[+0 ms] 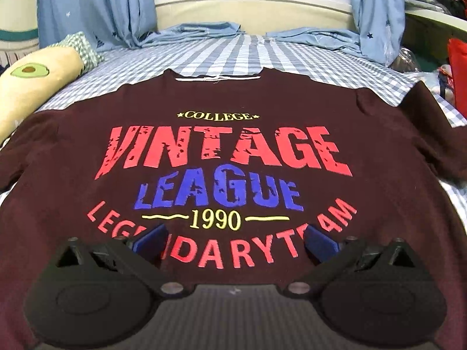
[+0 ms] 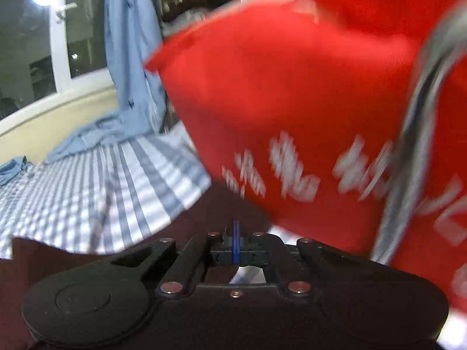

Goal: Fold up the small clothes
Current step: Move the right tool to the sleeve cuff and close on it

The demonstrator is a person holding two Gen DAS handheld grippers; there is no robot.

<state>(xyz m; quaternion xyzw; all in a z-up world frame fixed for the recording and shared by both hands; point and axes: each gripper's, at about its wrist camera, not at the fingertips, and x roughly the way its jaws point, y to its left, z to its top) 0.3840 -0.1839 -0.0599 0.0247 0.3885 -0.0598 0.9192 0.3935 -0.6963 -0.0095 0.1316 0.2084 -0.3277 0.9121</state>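
Left gripper (image 1: 235, 240) jaws wide, hovering over the near hem of the maroon T-shirt (image 1: 233, 157), which lies flat, print up, on the checked bedsheet (image 1: 233, 55), likely ready for folding. Right gripper (image 2: 236, 243) pinched closed, seemingly empty; blurred red cloth (image 2: 306, 87) beyond it.

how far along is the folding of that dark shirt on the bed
Done: the maroon t-shirt lies flat, print up, on the checked bedsheet, sleeves spread. In hand: the left claw hangs open over its lower print, gripping nothing; the right claw is shut above a maroon edge, with blurred red fabric beside it. Whether it pinches cloth is unclear. Left: every fold; none shows yet.
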